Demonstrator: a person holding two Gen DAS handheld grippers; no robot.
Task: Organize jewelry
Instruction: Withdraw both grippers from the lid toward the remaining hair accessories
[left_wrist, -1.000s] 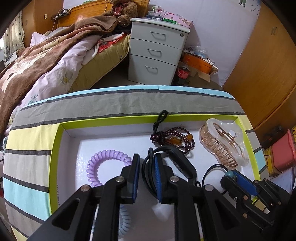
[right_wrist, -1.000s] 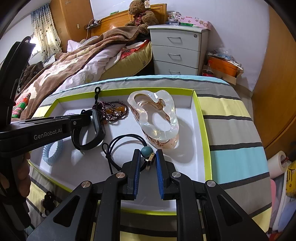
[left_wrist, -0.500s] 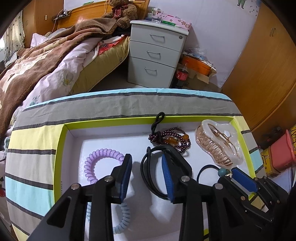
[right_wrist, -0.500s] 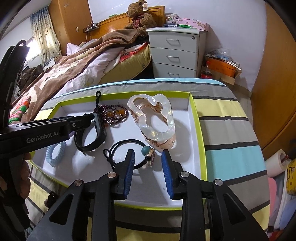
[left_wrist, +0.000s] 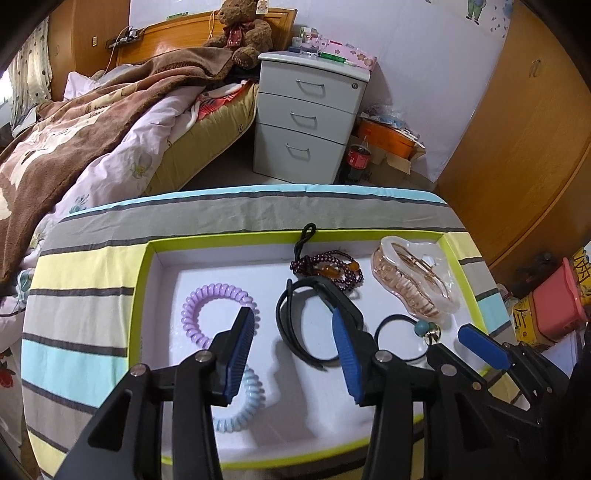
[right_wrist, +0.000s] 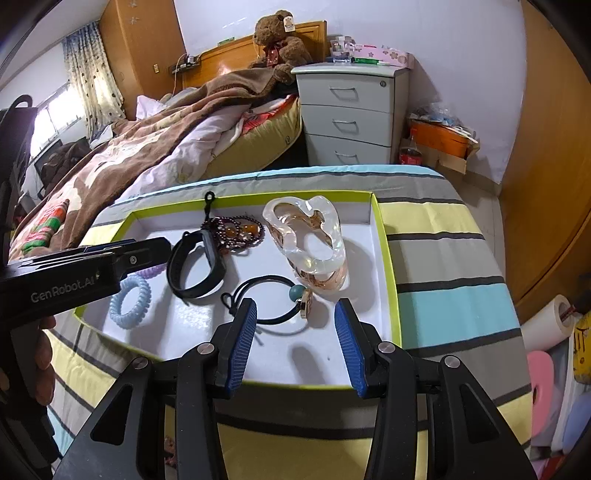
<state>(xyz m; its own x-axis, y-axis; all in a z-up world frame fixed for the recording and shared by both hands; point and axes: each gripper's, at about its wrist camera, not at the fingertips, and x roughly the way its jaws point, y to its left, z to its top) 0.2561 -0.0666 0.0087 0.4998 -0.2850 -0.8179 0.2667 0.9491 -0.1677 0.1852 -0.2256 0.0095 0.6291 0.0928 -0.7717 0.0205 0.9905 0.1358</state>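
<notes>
A white tray with a lime-green rim (left_wrist: 144, 280) (right_wrist: 392, 280) holds the jewelry. In it lie a purple coil tie (left_wrist: 207, 299), a light-blue coil tie (left_wrist: 243, 410) (right_wrist: 130, 301), a black wristband (left_wrist: 295, 325) (right_wrist: 195, 266), a dark bead bracelet (left_wrist: 332, 267) (right_wrist: 236, 230), a clear amber hair claw (left_wrist: 413, 284) (right_wrist: 310, 243) and a black hair tie with a teal bead (left_wrist: 402, 332) (right_wrist: 273, 302). My left gripper (left_wrist: 293, 350) is open and empty above the wristband. My right gripper (right_wrist: 293, 343) is open and empty just above the teal-bead tie.
The tray sits on a round table with a striped cloth (right_wrist: 443, 295). Behind it are a bed (left_wrist: 92, 129), a grey drawer unit (left_wrist: 310, 118) and wooden wardrobe doors (left_wrist: 524, 129). Boxes and a paper roll (right_wrist: 546, 321) stand on the floor at the right.
Both grippers opened wide from nearly shut and drew back and up a little. The black wristband and the teal-bead tie now lie free in the tray.
</notes>
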